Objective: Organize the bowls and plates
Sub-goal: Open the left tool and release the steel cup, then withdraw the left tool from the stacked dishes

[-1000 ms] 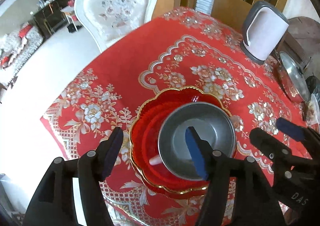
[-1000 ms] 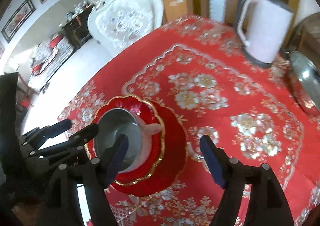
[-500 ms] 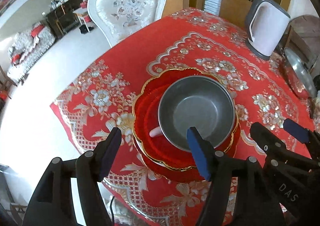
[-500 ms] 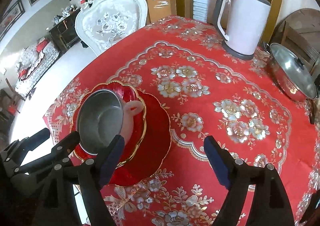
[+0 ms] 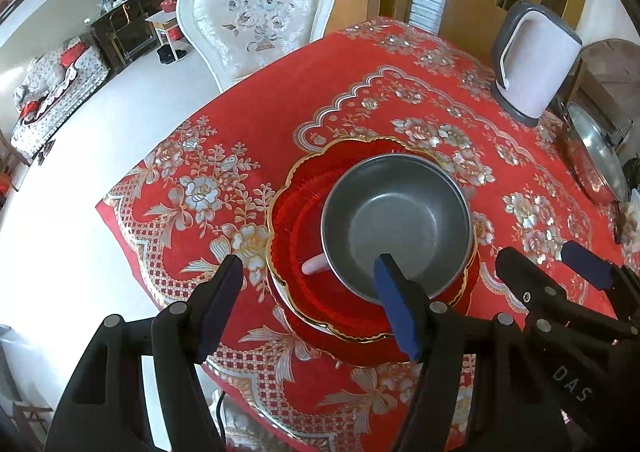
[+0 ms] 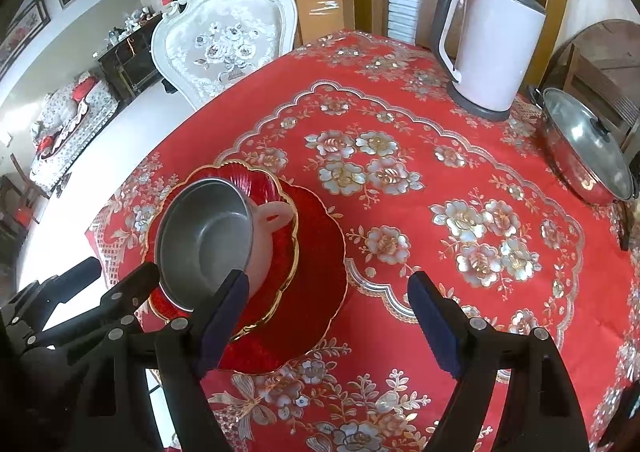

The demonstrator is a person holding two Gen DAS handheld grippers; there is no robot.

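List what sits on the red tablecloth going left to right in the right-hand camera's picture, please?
Metal bowl stacked on red plates → white kettle → lidded steel pot.

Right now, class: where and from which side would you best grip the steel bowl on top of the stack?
Probably the steel bowl by its thin upright rim, one finger inside and one outside, from above. It sits nested in the red scalloped bowl, so its sides are largely shrouded. The pink side handle is an alternative.
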